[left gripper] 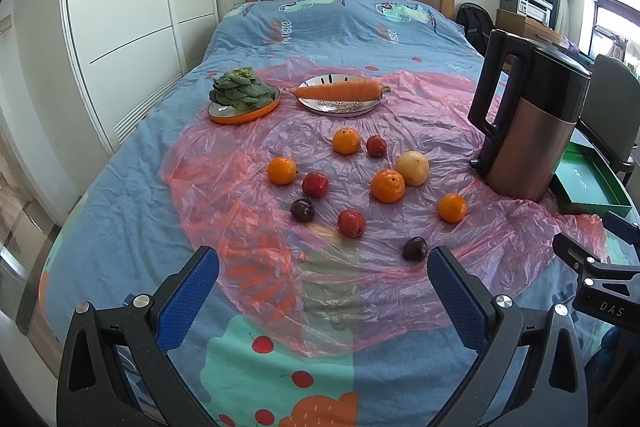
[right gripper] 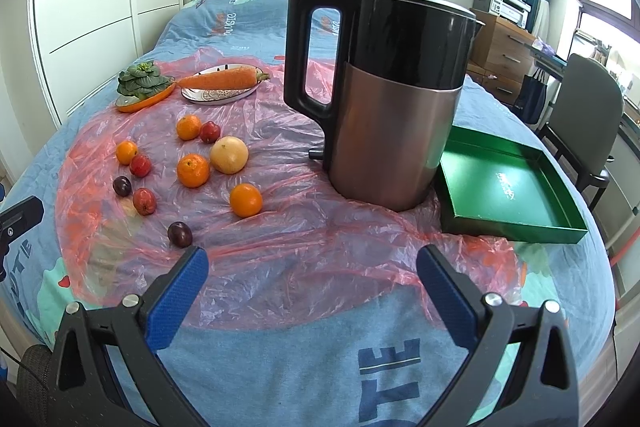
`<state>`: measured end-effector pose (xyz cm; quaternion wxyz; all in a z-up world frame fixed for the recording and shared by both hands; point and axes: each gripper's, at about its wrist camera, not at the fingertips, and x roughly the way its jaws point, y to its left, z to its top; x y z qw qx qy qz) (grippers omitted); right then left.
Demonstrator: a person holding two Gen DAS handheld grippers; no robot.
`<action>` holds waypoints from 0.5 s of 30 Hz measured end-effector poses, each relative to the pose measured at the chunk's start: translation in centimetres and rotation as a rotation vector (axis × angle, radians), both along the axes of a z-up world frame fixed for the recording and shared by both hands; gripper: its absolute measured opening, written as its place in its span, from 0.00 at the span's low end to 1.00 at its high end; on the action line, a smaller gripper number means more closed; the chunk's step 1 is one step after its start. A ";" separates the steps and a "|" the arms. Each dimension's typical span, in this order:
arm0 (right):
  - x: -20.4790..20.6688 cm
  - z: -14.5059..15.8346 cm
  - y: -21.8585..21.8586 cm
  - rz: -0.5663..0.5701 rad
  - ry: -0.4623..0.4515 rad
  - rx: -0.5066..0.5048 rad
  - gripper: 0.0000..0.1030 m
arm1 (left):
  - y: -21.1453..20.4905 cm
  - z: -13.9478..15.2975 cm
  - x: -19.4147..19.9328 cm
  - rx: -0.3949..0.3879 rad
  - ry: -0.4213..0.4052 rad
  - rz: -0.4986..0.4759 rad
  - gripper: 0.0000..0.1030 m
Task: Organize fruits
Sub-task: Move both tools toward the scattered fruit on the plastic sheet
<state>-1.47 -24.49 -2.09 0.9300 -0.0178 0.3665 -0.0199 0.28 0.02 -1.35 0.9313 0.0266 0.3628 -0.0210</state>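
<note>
Several fruits lie loose on a pink plastic sheet (left gripper: 400,99) spread over the bed: several oranges (left gripper: 387,185) (right gripper: 245,200), red fruits (left gripper: 351,223) (right gripper: 144,201), two dark plums (left gripper: 415,248) (right gripper: 179,234) and a pale yellow fruit (left gripper: 413,168) (right gripper: 229,154). A green tray (right gripper: 508,187) (left gripper: 588,183) sits empty at the right, beside a kettle. My left gripper (left gripper: 324,267) hangs open over the near sheet, its right finger just beside a plum. My right gripper (right gripper: 312,267) is open too, nothing between its fingers, nearer the kettle and tray.
A tall black and copper kettle (right gripper: 392,95) (left gripper: 528,123) stands between the fruits and the tray. Farther back, an orange dish of leafy greens (left gripper: 240,95) and a plate with a carrot (left gripper: 340,91). A chair (right gripper: 584,123) stands right of the bed, wardrobe doors left.
</note>
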 end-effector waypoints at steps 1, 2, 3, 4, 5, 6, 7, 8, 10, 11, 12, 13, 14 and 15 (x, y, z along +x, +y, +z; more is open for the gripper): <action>0.0 0.2 0.0 0.000 0.000 0.000 1.00 | 0.0 0.0 0.0 -0.004 0.000 0.000 0.99; 0.0 0.3 0.1 0.000 0.000 0.000 1.00 | 0.2 -0.1 0.0 -0.012 -0.002 0.003 0.99; 0.1 0.5 0.1 0.000 0.000 0.000 1.00 | 0.2 -0.1 0.1 -0.015 -0.003 0.007 0.99; 0.1 0.7 0.1 0.000 0.000 0.000 1.00 | 0.3 -0.1 0.1 -0.019 -0.007 0.012 0.99; 0.1 0.8 0.2 -0.001 0.000 0.000 1.00 | 0.5 -0.2 0.1 -0.027 -0.011 0.013 0.99; 0.2 0.5 -0.1 -0.004 -0.002 0.000 1.00 | 0.6 -0.3 0.1 -0.032 -0.013 0.015 0.99; 0.2 0.5 -0.2 -0.005 -0.006 0.001 1.00 | 0.7 -0.3 0.1 -0.039 -0.016 0.020 0.99; 0.1 -0.1 -0.1 -0.006 -0.010 0.004 1.00 | 0.9 -0.4 0.1 -0.044 -0.019 0.026 0.99; 0.1 -0.5 0.0 -0.002 -0.016 0.014 1.00 | 1.1 -0.6 0.2 -0.049 -0.020 0.033 0.99; 0.0 -0.5 0.2 0.002 -0.021 0.022 1.00 | 1.3 -0.8 0.3 -0.048 -0.015 0.036 0.99; 0.0 -0.6 0.2 0.007 -0.023 0.029 1.00 | 1.5 -0.9 0.3 -0.045 -0.013 0.041 0.99; 0.3 -0.7 0.3 0.011 -0.022 0.033 1.00 | 1.6 -1.0 0.3 -0.041 -0.014 0.046 0.99; 0.4 -0.7 0.5 0.017 -0.024 0.042 1.00 | 1.8 -1.1 0.3 -0.037 -0.015 0.050 0.99; 0.4 -0.6 0.6 0.023 -0.027 0.053 1.00 | 1.9 -1.2 0.4 -0.033 -0.017 0.055 0.99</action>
